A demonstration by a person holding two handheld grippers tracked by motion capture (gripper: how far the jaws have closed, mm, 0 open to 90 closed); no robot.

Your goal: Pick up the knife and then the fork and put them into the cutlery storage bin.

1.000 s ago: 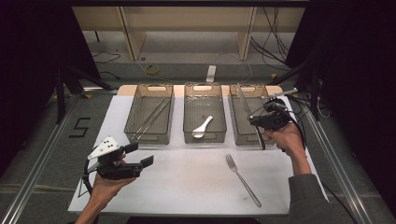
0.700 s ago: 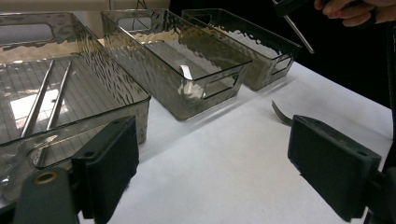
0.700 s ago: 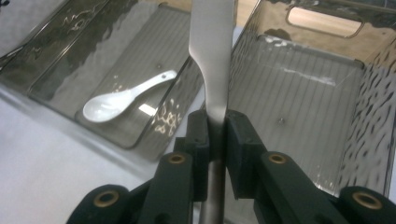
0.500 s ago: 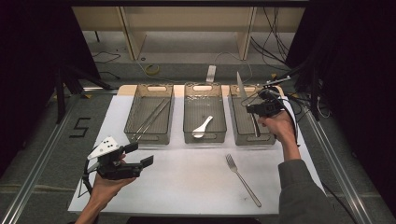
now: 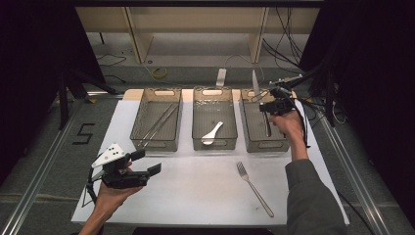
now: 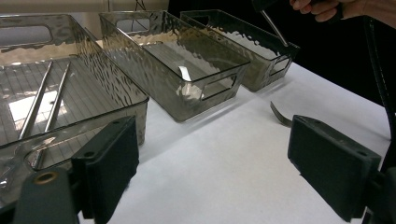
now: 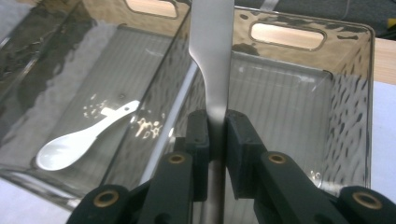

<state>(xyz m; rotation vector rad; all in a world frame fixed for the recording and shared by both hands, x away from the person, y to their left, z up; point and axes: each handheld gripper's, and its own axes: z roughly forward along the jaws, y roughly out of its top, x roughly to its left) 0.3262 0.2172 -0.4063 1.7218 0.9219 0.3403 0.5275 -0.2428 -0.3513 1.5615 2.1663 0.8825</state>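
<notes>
My right gripper [image 5: 272, 105] is shut on a metal table knife [image 5: 254, 82], held above the right clear bin [image 5: 250, 143]. In the right gripper view the pads clamp the knife [image 7: 212, 70] at its neck; the blade runs up away from the gripper [image 7: 215, 135]. My left gripper [image 5: 144, 164] rests low at the front left of the white mat with its jaws wide apart, and in its own view nothing lies between the fingers [image 6: 109, 163]. A fork [image 5: 254, 182] lies on the mat in front of the right bin.
Three clear bins stand in a row at the back of the mat [image 5: 195, 196]. The left bin [image 5: 139, 142] holds two long metal sticks [image 5: 157, 125]. The middle bin [image 5: 195, 139] holds a white spoon [image 5: 212, 133]. Cables trail at the right edge.
The right hand has carried the knife away from the person and slightly left, over the right bin. The left gripper has stayed put.
</notes>
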